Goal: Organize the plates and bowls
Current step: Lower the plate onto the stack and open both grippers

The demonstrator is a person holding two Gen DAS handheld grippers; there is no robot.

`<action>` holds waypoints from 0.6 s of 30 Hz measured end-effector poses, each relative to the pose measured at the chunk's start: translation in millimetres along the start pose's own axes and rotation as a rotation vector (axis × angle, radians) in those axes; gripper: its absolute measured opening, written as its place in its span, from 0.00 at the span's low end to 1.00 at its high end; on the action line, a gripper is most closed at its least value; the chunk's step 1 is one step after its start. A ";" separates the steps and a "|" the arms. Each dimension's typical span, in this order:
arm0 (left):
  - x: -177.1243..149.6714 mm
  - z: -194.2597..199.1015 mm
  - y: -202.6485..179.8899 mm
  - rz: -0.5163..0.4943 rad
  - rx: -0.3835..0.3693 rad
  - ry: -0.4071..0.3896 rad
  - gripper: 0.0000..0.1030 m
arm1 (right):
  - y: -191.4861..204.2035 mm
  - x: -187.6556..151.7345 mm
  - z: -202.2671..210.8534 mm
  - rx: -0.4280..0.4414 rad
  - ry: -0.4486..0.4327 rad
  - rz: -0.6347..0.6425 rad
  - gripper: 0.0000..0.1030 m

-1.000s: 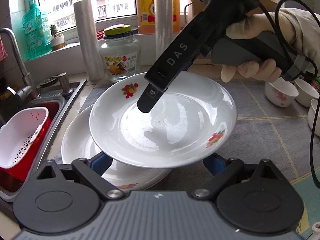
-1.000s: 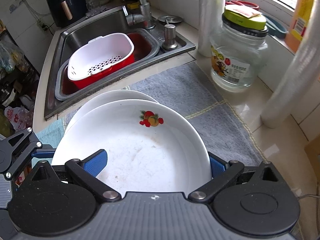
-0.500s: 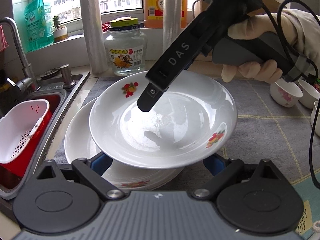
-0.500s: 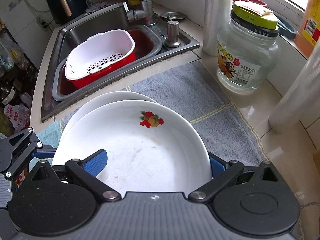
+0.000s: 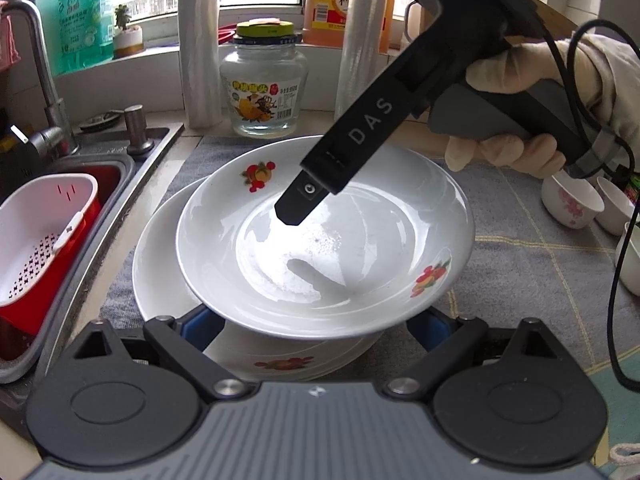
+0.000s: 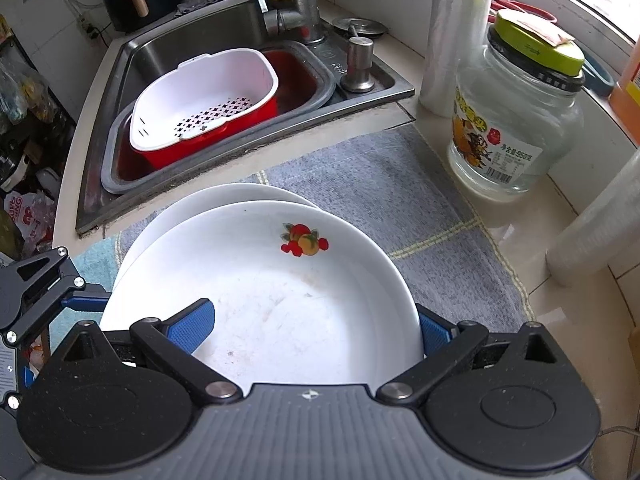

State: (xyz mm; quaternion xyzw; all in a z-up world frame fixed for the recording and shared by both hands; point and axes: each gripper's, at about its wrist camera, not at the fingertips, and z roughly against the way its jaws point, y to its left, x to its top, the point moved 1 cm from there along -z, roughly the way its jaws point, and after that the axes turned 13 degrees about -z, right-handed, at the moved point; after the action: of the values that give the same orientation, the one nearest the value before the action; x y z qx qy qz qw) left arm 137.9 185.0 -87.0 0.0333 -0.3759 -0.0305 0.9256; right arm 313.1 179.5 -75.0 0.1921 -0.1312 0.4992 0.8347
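Observation:
A white deep plate with fruit prints (image 5: 360, 264) hangs tilted just above a stack of similar plates (image 5: 160, 264) on the grey mat. My right gripper (image 6: 316, 328) is shut on the plate (image 6: 280, 300), one blue pad (image 6: 192, 326) over the inside and the other under the rim; the stack's rim (image 6: 224, 196) shows behind it. In the left wrist view the right gripper's finger (image 5: 304, 200) lies across the plate. My left gripper (image 5: 316, 324) stands wide open under the plate's near rim, its pads mostly hidden.
A sink (image 6: 168, 52) with a white strainer basket (image 6: 204, 92) in a red tub lies left of the mat. A glass jar (image 5: 264, 88), rolls of film (image 5: 200, 48) and bottles stand at the back. Small flowered bowls (image 5: 572, 200) sit at the right.
Both grippers and the held plate have drawn back from the window and sink; the plate now sits more squarely over the stack. The grips have not changed.

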 end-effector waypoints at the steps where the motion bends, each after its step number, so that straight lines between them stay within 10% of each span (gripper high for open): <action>1: 0.1 -0.3 1.8 0.002 -0.006 0.004 0.93 | 0.2 0.3 -0.7 0.000 0.002 0.001 1.00; 18: 2.7 -12.0 18.6 0.022 -0.124 0.098 0.93 | 3.3 0.8 -5.4 -0.012 0.025 0.012 1.00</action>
State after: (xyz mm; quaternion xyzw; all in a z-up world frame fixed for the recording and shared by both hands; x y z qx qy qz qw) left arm 148.8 203.7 -92.2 -0.0269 -0.3279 -0.0418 0.9434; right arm 310.6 184.0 -78.9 0.1798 -0.1251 0.5057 0.8344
